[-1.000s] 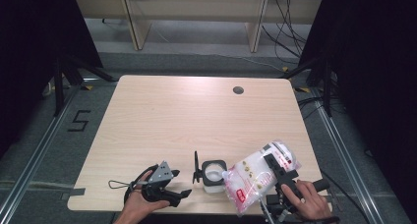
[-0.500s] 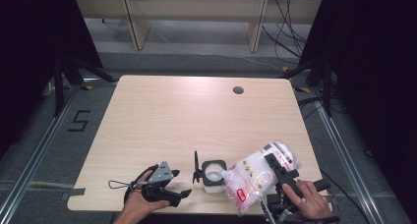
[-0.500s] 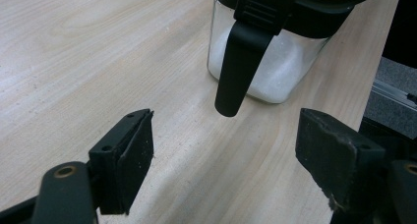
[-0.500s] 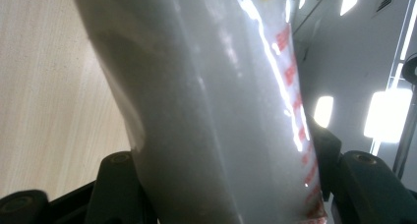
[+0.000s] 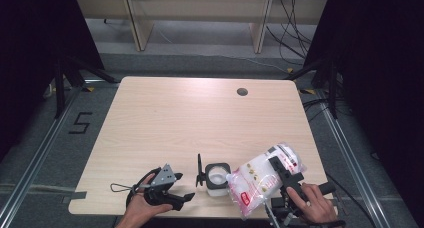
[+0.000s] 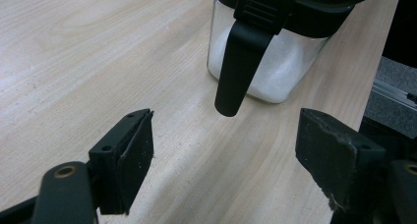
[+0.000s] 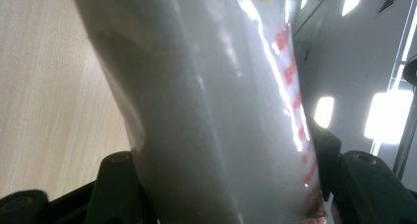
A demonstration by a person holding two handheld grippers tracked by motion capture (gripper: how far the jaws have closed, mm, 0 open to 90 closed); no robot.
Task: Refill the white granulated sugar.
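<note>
A clear square jar (image 5: pixel 217 177) with a black rim holds white granules near the table's front edge; its black lid (image 5: pixel 199 170) stands flipped up on its left side. My right gripper (image 5: pixel 285 170) is shut on a plastic bag (image 5: pixel 260 180) of white granules with red print, tilted with its lower end at the jar's mouth. In the right gripper view the bag (image 7: pixel 211 111) sits between both jaws. My left gripper (image 5: pixel 181 187) rests open on the table left of the jar. In the left gripper view the jar (image 6: pixel 275 71) and its black latch (image 6: pixel 241 62) lie just beyond the open jaws.
The wooden table (image 5: pixel 190 118) has a round cable hole (image 5: pixel 242 92) at the back right. Both hands sit at the front edge. Shelf legs (image 5: pixel 135 23) and cables (image 5: pixel 287 28) stand on the floor beyond the table.
</note>
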